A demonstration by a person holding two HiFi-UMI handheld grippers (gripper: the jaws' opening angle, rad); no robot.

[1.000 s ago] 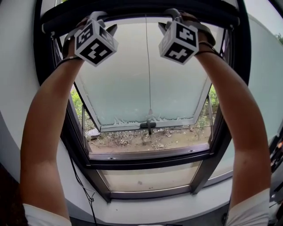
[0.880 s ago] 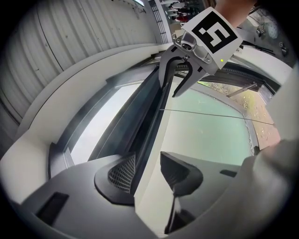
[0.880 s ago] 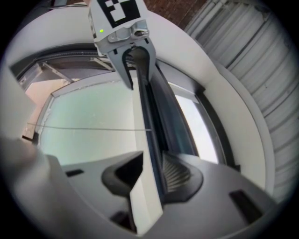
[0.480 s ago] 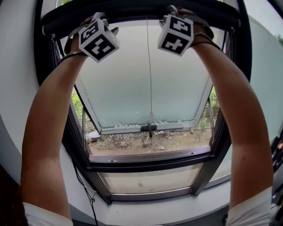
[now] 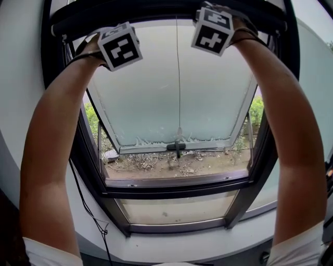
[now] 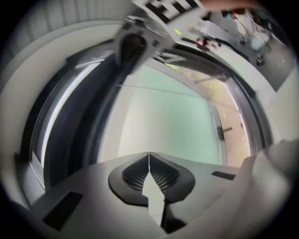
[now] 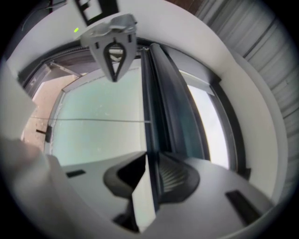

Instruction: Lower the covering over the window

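Right gripper view: blind (image 7: 161, 93) seemingly between closing jaws.

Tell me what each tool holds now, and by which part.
The right tool, whose jaws have just been closing, grips the rolled blind by its bottom edge. The left tool is shut, empty.

Roller blind (image 5: 156, 11) black; window frame (image 5: 171, 190) black; pane (image 5: 151, 93) frosted pale green; wall (image 5: 21, 78) white; ground (image 5: 208, 162) brown

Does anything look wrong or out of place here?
Yes. The left gripper is shut on nothing, clear of the blind. Only the right gripper, whose jaws have just been closing, pinches the blind's edge between them.
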